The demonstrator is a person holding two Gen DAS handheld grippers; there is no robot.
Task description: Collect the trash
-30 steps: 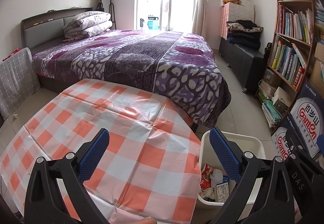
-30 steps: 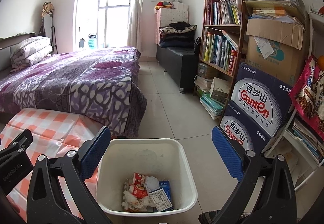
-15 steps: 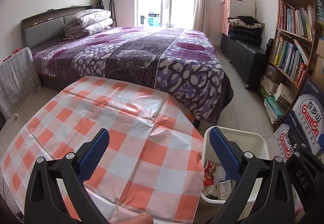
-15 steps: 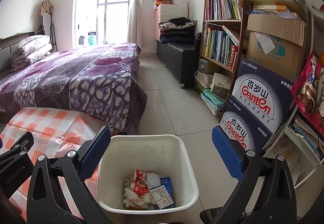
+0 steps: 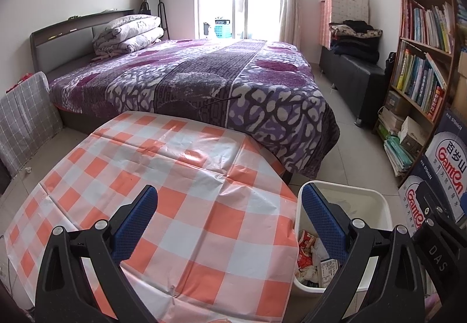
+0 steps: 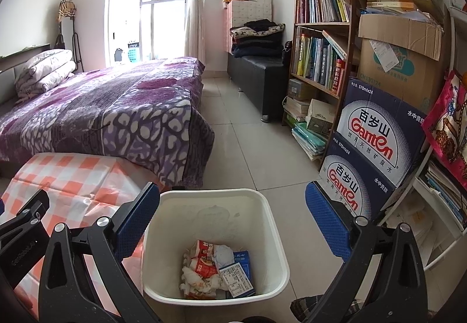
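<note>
Both blue-padded grippers, left point(image 5: 229, 221) and right point(image 6: 232, 219), hung spread wide and empty; crumpled wrappers and cartons point(image 6: 217, 273) lay inside the white plastic bin point(image 6: 274, 238) beside the orange-checked tablecloth point(image 5: 163, 177), presumably within easy dropping reach

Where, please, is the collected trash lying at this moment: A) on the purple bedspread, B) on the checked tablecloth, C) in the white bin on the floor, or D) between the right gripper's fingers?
C: the wrappers and crumpled paper lie at the bottom of the white bin, while the right gripper is open and holds nothing.
</note>
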